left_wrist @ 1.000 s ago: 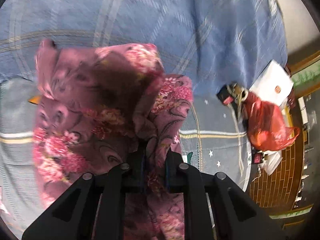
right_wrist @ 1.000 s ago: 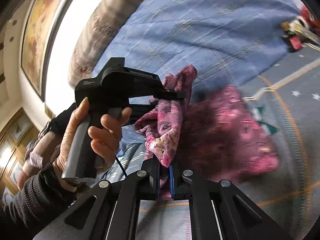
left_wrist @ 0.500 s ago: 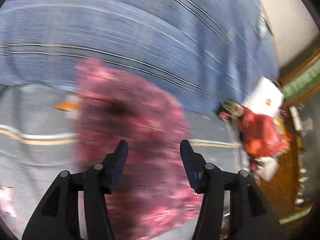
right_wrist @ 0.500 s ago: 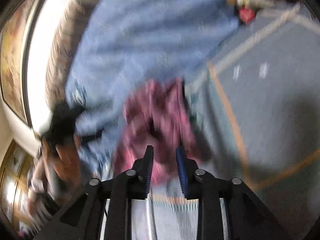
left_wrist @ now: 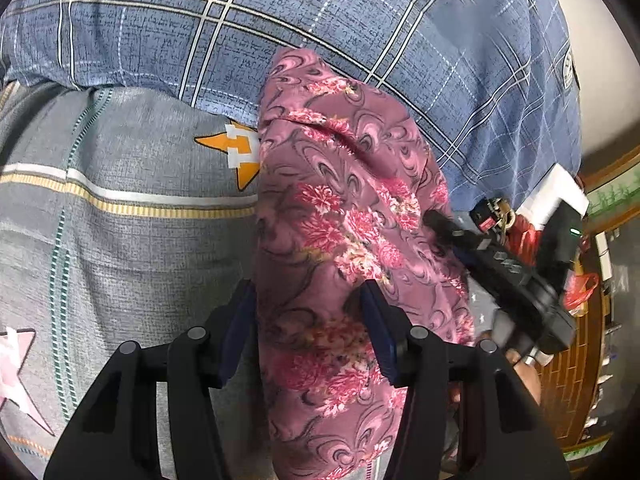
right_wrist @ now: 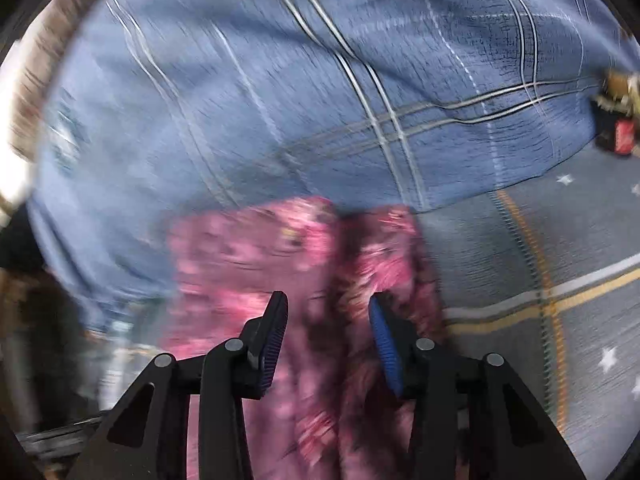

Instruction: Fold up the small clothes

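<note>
A small purple-pink floral garment (left_wrist: 344,216) lies folded into a long strip on the grey bedsheet (left_wrist: 120,248), its far end on the blue plaid quilt (left_wrist: 360,20). My left gripper (left_wrist: 308,320) is open just above its near half, holding nothing. My right gripper (right_wrist: 328,328) is open over the same garment (right_wrist: 256,248), which is blurred in the right wrist view. In the left wrist view the right gripper's tip (left_wrist: 436,220) touches the garment's right edge.
The blue plaid quilt (right_wrist: 320,80) is bunched behind the garment. A red plastic bag (left_wrist: 576,288), a white box (left_wrist: 556,192) and a bunch of keys (left_wrist: 492,212) lie at the bed's right edge. Brown patterned floor (left_wrist: 572,380) lies beyond.
Both grippers were shut on the raised garment a second ago. They have opened and the garment now lies flat as a folded strip. Both grippers have dropped close over it.
</note>
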The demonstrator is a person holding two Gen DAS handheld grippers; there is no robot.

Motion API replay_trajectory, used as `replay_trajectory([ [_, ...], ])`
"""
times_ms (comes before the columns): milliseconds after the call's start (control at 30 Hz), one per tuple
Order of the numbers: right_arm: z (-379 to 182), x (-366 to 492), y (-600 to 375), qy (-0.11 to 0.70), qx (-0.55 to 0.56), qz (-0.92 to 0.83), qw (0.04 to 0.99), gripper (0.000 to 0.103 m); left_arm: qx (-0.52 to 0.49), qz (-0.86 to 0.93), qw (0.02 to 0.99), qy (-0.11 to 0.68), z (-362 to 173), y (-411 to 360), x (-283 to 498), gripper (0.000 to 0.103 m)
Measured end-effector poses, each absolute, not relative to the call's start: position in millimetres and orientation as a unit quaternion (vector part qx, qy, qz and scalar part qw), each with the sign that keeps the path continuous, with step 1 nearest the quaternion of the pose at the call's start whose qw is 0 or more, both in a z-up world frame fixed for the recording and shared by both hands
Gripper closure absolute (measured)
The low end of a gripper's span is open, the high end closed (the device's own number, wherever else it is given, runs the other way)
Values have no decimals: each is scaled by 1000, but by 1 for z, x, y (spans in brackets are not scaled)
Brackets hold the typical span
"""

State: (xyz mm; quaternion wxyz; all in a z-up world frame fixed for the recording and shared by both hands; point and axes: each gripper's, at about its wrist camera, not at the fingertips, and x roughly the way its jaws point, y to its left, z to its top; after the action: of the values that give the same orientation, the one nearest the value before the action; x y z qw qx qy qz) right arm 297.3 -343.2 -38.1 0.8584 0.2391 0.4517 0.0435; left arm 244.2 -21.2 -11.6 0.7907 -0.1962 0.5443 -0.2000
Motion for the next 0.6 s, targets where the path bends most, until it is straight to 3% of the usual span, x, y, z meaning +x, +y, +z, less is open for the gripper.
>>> replay_trajectory([
  [33,-37,298,-341,445,244,73,859,66,-196,-198,791,545,-12,-23,245,51],
  [67,-33,297,-339,435,239,91,863,101,-194,-197,792,544,-12,-23,245,51],
  [233,-6,289,-370,371,276,84,883,99,-181,-194,803,534,-13,-32,243,47],
  [433,-57,305,-381,456,263,32,850,98,-160,-183,800,549,-28,-47,236,40],
  [567,-30,267,-396,412,312,83,852,86,-158,-195,797,550,-18,-37,221,41],
  [600,-27,258,-398,412,315,94,850,74,-157,-199,797,548,-16,-36,216,41],
])
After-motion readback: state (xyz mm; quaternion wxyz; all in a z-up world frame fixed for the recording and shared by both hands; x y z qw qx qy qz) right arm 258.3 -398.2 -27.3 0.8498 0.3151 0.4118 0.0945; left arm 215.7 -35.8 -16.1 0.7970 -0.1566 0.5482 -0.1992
